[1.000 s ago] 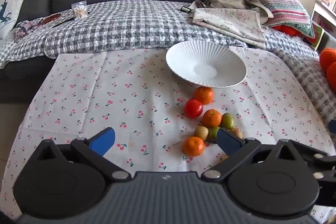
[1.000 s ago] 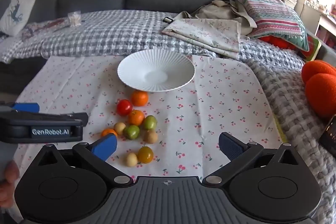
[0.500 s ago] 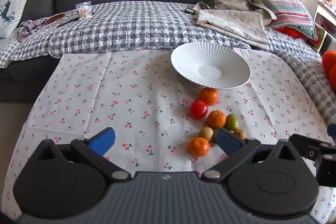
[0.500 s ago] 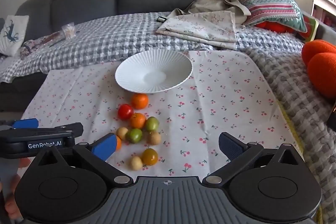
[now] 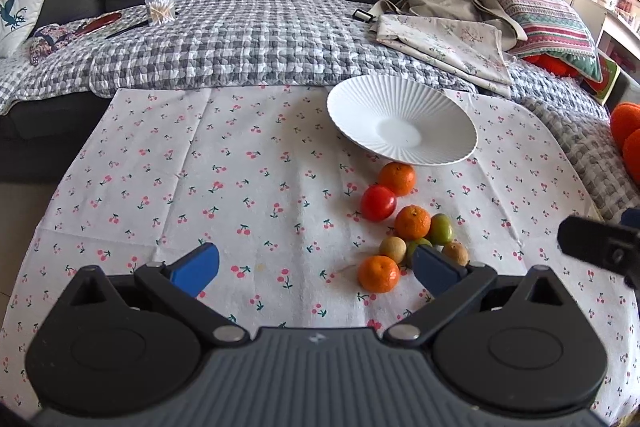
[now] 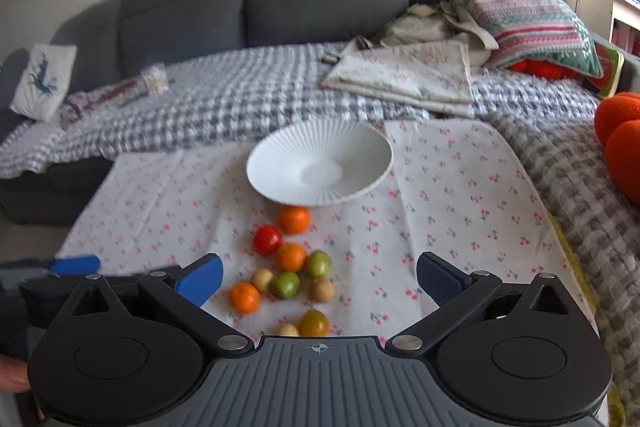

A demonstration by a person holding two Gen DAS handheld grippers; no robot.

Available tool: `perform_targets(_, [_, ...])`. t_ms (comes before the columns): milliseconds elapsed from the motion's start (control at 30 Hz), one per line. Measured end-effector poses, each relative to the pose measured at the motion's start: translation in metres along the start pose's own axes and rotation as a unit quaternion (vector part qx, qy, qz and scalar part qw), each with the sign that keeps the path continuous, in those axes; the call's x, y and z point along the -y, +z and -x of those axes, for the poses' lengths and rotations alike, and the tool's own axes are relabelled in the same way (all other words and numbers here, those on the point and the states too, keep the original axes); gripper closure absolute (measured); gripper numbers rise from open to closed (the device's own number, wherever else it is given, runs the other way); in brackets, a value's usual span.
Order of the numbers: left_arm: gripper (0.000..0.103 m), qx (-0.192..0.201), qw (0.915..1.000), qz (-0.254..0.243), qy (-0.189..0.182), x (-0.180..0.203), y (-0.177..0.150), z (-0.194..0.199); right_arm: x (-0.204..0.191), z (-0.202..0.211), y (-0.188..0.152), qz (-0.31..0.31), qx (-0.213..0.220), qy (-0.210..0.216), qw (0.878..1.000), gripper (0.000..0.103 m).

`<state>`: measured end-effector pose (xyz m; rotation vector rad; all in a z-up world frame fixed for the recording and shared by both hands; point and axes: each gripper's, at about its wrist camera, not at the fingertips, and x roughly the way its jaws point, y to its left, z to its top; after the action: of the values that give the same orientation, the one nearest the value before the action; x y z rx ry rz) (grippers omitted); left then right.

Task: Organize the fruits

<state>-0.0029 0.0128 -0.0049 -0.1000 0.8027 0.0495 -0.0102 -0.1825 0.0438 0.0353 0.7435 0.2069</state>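
Both my jaws apart, empty. Nearest mandarin (image 5: 378,279) at 1 o'clock of left gripper (image 5: 316,265): light, round, rolls; pinch across middle, gently. Plate (image 5: 400,99) fragile.

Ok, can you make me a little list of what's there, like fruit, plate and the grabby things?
surface: cherry-print cloth
plate: white, ribbed, nothing in it
fruit: loose cluster on the cloth in front of the plate
oranges: three
tomato: one red
left gripper: jaws open, holding nothing
right gripper: jaws open, holding nothing
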Motion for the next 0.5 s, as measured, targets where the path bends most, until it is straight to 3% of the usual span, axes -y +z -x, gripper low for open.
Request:
perform_targets(133, [0.001,-0.003,1.0,0.002,0.001,0.0,-0.002,-0.001,0.002,-0.012,-0.005,0.0,-0.035,-0.004,0.999,0.0])
perform_targets(500, [0.001,-0.013,0.9999,-0.009,0.001,0.004,-0.005,-0.004,0.002,-0.015,-0.014,0.018,-0.041,-0.02,0.999,0.0])
